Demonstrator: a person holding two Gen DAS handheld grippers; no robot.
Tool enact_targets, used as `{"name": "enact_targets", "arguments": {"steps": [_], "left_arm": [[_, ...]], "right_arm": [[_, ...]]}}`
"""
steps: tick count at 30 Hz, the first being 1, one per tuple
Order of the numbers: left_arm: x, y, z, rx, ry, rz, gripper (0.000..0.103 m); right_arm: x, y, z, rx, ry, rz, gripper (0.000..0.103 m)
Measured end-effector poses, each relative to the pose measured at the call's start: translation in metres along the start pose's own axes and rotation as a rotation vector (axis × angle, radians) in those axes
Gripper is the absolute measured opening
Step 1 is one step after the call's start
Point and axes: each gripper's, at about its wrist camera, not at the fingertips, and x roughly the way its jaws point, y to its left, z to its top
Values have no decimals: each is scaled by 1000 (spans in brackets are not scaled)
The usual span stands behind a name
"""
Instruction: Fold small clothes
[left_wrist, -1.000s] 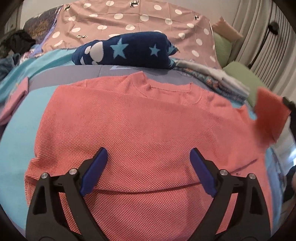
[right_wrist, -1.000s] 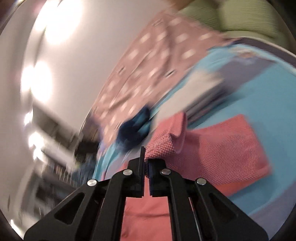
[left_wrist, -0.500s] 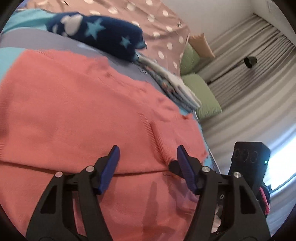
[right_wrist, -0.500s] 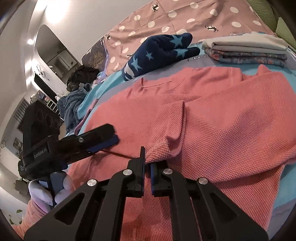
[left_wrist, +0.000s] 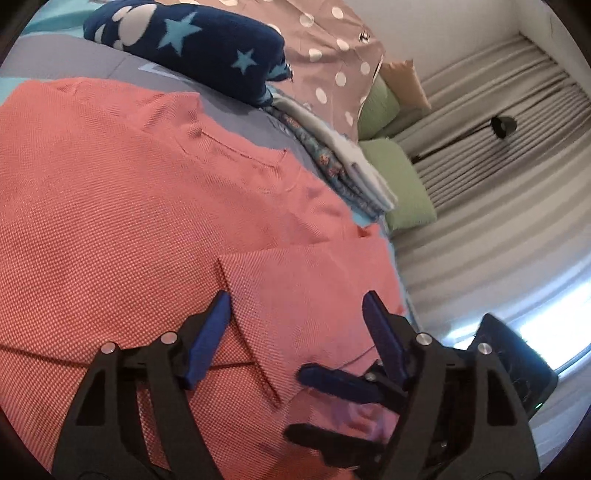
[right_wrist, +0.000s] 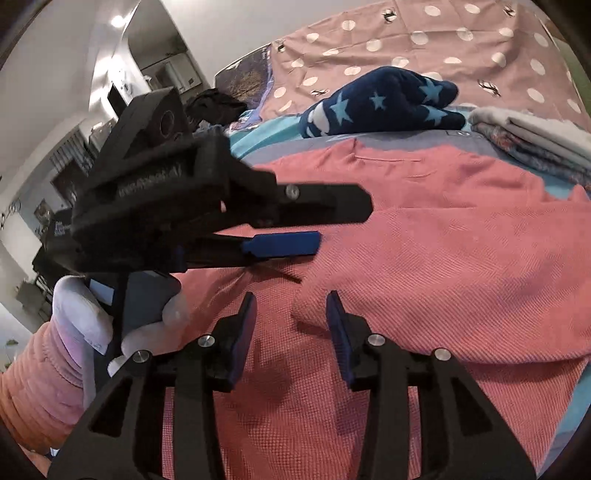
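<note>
Left wrist view: close above the coral sweater (left_wrist: 110, 206), looking along the left gripper (left_wrist: 295, 332) toward 1 o'clock, where the curtains (left_wrist: 509, 155) hang. Right wrist view: equally near and low over the sweater (right_wrist: 443, 266), facing 12 o'clock toward the dotted cover (right_wrist: 424, 40), with the left gripper (right_wrist: 325, 221) entering from 9 o'clock. Both views share the sweater, the star-patterned blanket (left_wrist: 192, 44) (right_wrist: 384, 103) and the folded stack (left_wrist: 343, 162) (right_wrist: 532, 136).

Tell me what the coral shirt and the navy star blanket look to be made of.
Coral shirt: seemingly a waffle or piqué cotton knit, matte; a fine dotted grid shows across it. Navy star blanket: likely plush fleece, soft and fuzzy, with rounded bulky folds and no sheen.
</note>
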Motion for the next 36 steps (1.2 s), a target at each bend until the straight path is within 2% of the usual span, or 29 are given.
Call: {"name": "enact_targets", "arguments": {"steps": [2, 4, 6, 8, 11, 14, 16, 21, 24, 26, 28, 32, 36], "left_arm": [[5, -4, 1, 25, 16, 36, 70], [9, -9, 2, 55, 18, 75, 60], [10, -9, 2, 65, 26, 97, 43], [13, -7, 1, 59, 44, 92, 14], [14, -10, 0, 78, 36, 102, 6], [4, -21, 3, 98, -3, 90, 4], [-9, -35, 11, 115, -34, 68, 4], [-59, -90, 38, 242, -141, 14, 4], [-96, -124, 52, 332, -226, 11, 4], [-112, -136, 59, 362, -254, 37, 4], [-126, -139, 65, 383, -286, 78, 4], [-148, -117, 74, 350, -325, 151, 4], [-154, -74, 77, 273, -305, 205, 4]], "right_arm": [[-10, -3, -2, 24, -14, -12, 41], [-22, -5, -7, 38, -24, -31, 41], [-35, -9, -11, 52, -37, -54, 41], [-50, -16, -17, 68, -47, -92, 41], [-71, -34, -24, 109, -69, -183, 41], [-90, -52, -29, 150, -103, -258, 41], [-104, -68, -33, 198, -124, -348, 42], [-115, -108, -49, 339, -95, -531, 42], [-114, -117, -57, 368, -86, -527, 43], [-113, -115, -54, 362, -96, -506, 48], [-111, -111, -50, 358, -105, -471, 48], [-101, -100, -39, 296, -97, -460, 50], [-94, -93, -36, 277, -77, -456, 51]]}}
